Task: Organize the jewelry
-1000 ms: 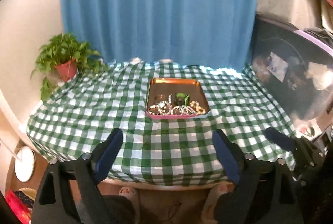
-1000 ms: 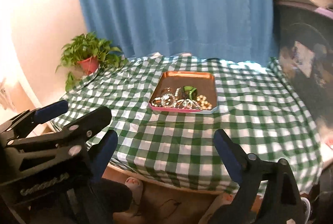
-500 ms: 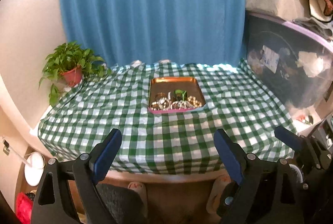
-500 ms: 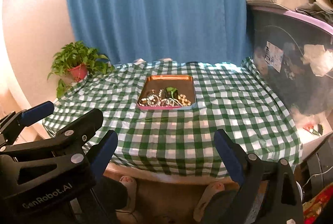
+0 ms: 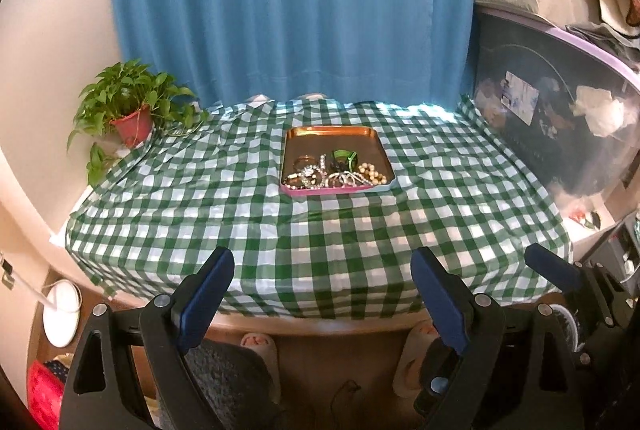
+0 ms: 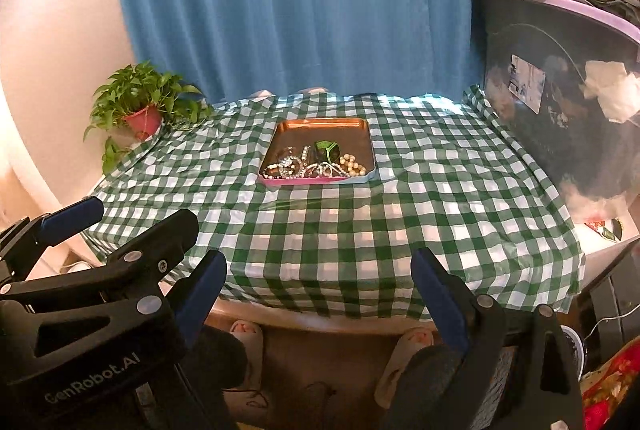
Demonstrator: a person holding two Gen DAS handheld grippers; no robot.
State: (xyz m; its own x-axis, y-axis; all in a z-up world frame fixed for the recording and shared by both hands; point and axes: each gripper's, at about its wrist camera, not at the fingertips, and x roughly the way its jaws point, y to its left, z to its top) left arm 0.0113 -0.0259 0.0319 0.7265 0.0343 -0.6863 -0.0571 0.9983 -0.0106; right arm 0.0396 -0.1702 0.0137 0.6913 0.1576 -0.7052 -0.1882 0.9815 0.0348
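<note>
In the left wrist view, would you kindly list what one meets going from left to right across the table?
Green potted plant in a red pot → copper-coloured rectangular tray with a pink rim, holding a heap of jewelry → dark translucent storage bin with a lilac lid.

tangled jewelry (image 5: pixel 335 175) heaped at near end of copper tray (image 5: pixel 332 132), mid-table

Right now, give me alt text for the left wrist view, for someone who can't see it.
A copper-coloured tray with a tangle of jewelry sits mid-table on a green checked tablecloth. The open left gripper hovers before the near table edge, holding nothing. A potted plant stands at the far left corner, before a blue curtain.
</note>
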